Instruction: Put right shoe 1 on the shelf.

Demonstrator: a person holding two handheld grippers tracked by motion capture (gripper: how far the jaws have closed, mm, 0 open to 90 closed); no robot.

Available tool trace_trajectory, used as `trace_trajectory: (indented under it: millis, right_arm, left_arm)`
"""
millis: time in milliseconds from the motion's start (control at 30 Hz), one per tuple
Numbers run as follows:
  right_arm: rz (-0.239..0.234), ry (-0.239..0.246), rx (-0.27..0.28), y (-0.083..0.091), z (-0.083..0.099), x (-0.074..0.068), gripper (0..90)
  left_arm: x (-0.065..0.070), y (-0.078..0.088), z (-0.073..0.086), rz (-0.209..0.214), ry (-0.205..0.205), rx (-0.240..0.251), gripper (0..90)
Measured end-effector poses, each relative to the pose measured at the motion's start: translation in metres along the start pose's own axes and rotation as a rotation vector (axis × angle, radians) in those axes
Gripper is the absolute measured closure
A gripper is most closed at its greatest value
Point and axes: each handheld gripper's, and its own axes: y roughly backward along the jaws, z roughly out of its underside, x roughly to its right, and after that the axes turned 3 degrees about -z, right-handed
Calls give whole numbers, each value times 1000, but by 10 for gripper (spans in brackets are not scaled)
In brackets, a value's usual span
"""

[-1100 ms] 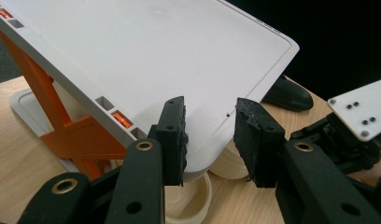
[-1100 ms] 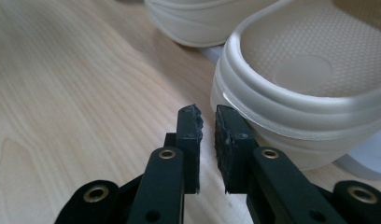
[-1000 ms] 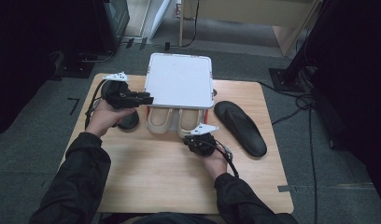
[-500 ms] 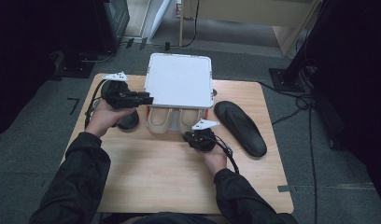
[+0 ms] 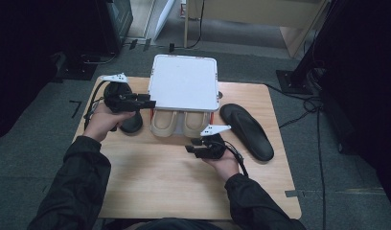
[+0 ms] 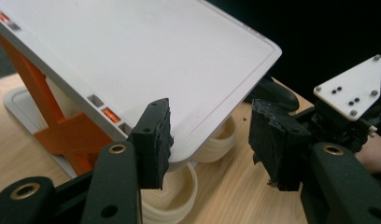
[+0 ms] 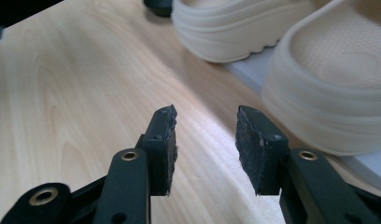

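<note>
1. The wooden table (image 5: pixel 160 177) carries everything; its near half is bare light wood, and the person's dark sleeves come in over its near edge.
2. A white two-tier shoe rack (image 5: pixel 184 86) stands at the far middle of the table. Its flat top shelf (image 6: pixel 146 60) rests on orange side supports (image 6: pixel 62 135), seen in the left gripper view, above a white base plate.
3. A pair of cream slippers sits under the top shelf on the base, heels toward the person: the left slipper (image 5: pixel 164 123) and the right slipper (image 5: pixel 195 123) lie side by side, touching or nearly so.
4. A black insole (image 5: pixel 246 130) lies flat on the table just right of the rack, angled toward the near right.
5. A dark rounded object (image 5: pixel 132 123) rests on the table left of the slippers, partly under the left hand; what it is cannot be told.
6. The left gripper (image 6: pixel 209 137) hovers at the rack's near left corner. Its jaws have just been opening and stand apart, one pad close by the edge of the top shelf, nothing clamped between them.
7. The right gripper (image 7: pixel 205 144) is held low over the table just in front of the right slipper. Its jaws have just been opening too; they gape with only bare wood between them.
</note>
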Motion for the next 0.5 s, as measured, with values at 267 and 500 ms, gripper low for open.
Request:
trace_trajectory:
  millis: [267, 500]
  right_arm:
    - [-1, 16, -18, 8, 3, 0, 556]
    - [-5, 11, -16, 17, 5, 2, 523]
  left_arm:
    - [1, 6, 2, -38, -12, -14, 448]
    - [-1, 10, 6, -74, -13, -13, 433]
